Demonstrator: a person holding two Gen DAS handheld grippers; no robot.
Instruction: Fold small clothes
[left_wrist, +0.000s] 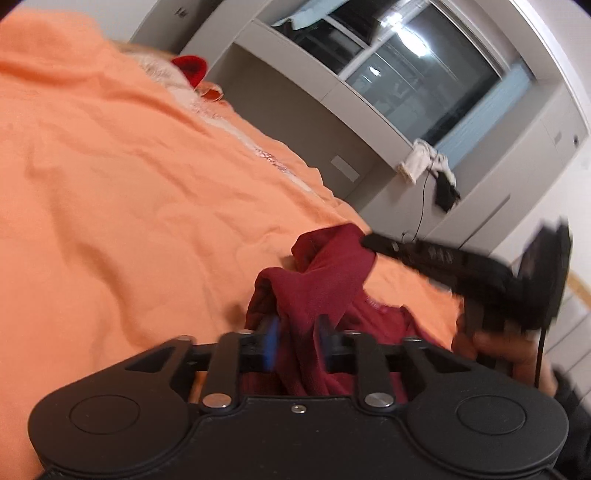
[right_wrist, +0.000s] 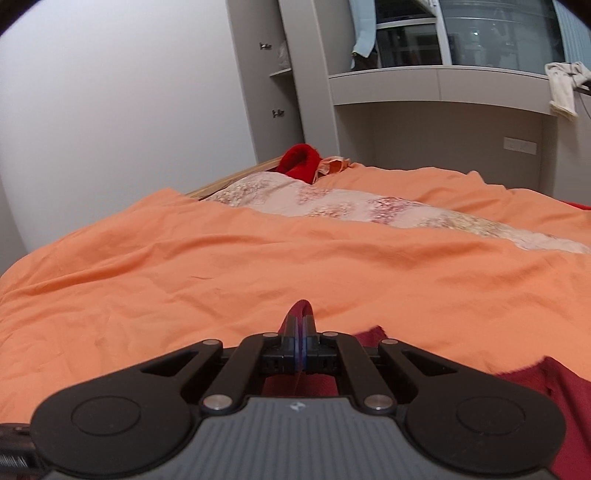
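A dark red small garment lies bunched on the orange bedcover. In the left wrist view my left gripper stands partly open, with a bunched fold of the garment running up between its blue pads; I see no firm pinch. My right gripper comes in from the right, blurred, with its tip shut on the garment's upper edge. In the right wrist view the right gripper is shut, and a small loop of the red garment sticks up between its pads.
A floral quilt strip crosses the bed, with a bright red item at the far end. Behind stand a grey window ledge with a white cloth hanging, cabinets and a white wall. A hand holds the right gripper.
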